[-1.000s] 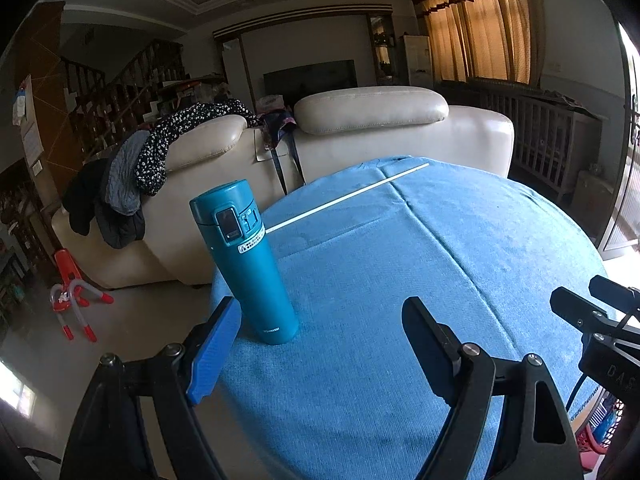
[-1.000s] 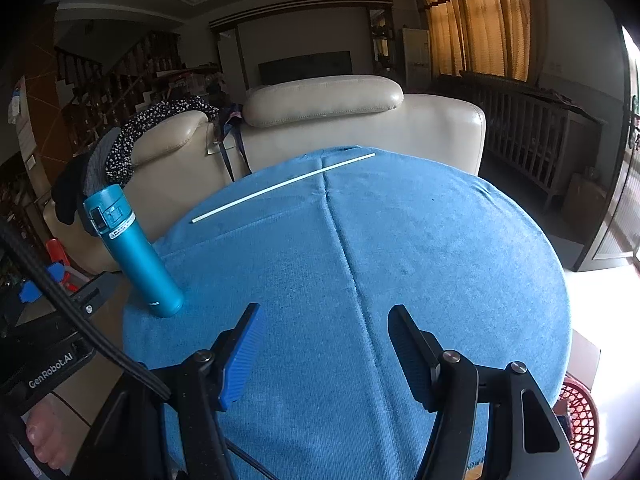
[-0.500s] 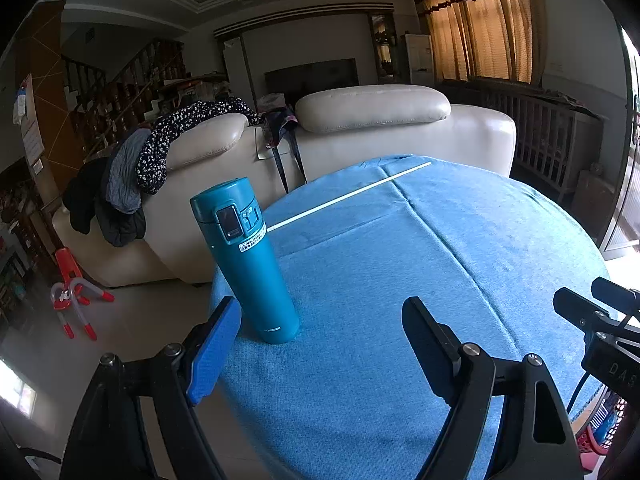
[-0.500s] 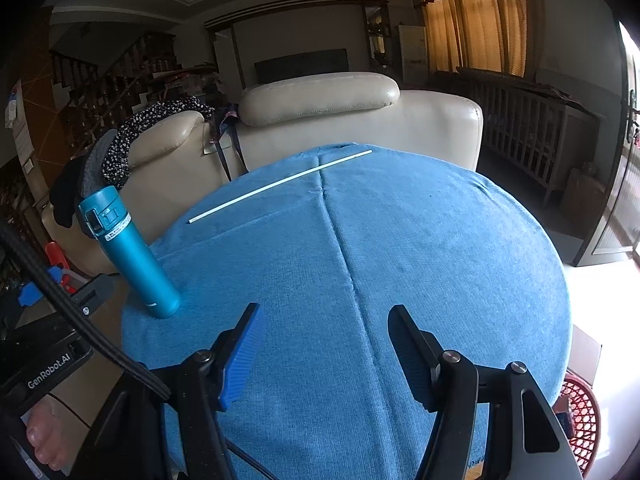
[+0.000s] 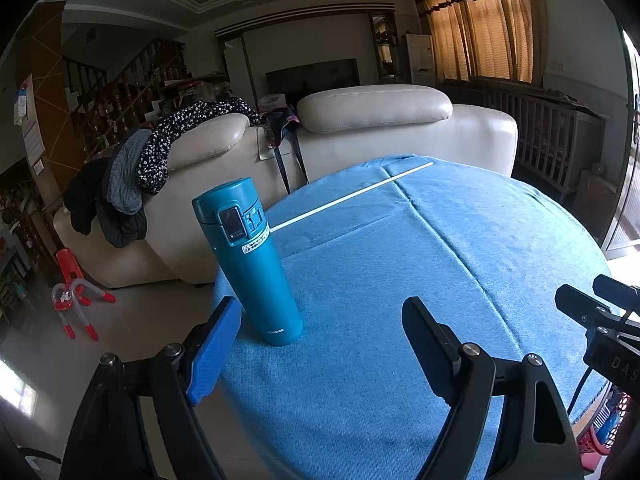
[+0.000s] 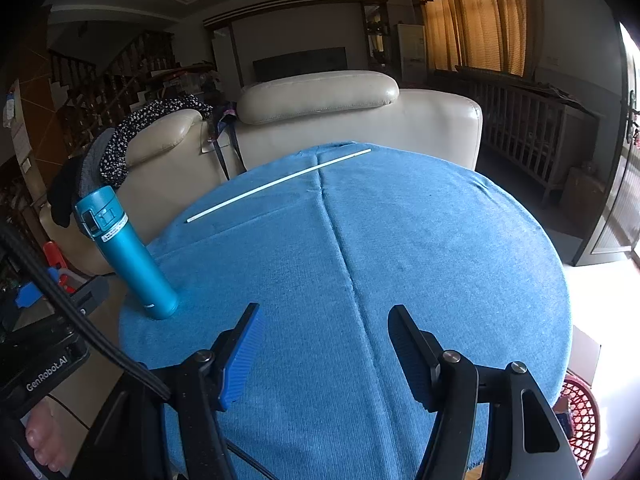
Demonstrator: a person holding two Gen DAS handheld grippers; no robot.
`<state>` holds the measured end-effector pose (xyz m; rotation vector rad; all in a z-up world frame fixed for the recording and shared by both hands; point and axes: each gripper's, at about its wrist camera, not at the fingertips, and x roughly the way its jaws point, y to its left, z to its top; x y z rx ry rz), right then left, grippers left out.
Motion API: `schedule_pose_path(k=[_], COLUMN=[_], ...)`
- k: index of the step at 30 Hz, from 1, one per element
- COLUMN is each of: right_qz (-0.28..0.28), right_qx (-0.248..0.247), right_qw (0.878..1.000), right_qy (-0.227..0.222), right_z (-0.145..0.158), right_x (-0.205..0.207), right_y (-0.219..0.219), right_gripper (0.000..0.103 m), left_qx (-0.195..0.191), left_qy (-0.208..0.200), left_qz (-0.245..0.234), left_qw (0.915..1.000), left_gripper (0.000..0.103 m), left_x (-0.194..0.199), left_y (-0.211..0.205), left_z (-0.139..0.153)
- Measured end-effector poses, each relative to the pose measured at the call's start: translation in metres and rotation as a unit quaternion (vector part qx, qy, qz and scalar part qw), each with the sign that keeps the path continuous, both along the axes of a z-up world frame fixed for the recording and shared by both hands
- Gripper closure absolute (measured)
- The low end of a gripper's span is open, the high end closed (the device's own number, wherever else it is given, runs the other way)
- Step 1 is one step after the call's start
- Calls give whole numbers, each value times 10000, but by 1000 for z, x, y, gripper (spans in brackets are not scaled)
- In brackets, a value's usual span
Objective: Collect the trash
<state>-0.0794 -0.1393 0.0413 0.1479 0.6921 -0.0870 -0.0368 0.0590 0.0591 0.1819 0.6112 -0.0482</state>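
A round table under a blue cloth [image 5: 460,264] [image 6: 420,240] fills both views. A teal flask [image 5: 250,258] [image 6: 124,252] stands upright near its left edge. A thin white stick [image 5: 352,196] [image 6: 280,184] lies across the far side of the cloth. My left gripper [image 5: 322,316] hovers open over the near edge, its left finger just beside the flask's base, nothing between the fingers. My right gripper [image 6: 324,320] is open over the near middle of the cloth, holding nothing. Part of the right gripper's body [image 5: 600,320] shows at the right of the left wrist view.
A cream sofa [image 5: 360,128] [image 6: 340,120] with clothes draped on it stands behind the table. A red mesh basket [image 6: 576,412] sits on the floor at the lower right. A person's bare foot [image 6: 42,436] is at lower left. A red toy [image 5: 72,296] lies on the floor.
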Motion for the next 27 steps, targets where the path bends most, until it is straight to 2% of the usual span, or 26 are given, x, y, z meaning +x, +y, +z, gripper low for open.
schedule_pose_path(k=[27], right_qz=[-140], right_qx=[96], right_qw=[9998], right_qy=[107], right_z=[-10], right_x=[17], right_y=[-18], right_gripper=[35], left_qx=[106], left_qy=[109], left_qz=[-57], left_qw=[9999], left_gripper=[20], left_x=[14], left_y=[-12], left_z=[-1])
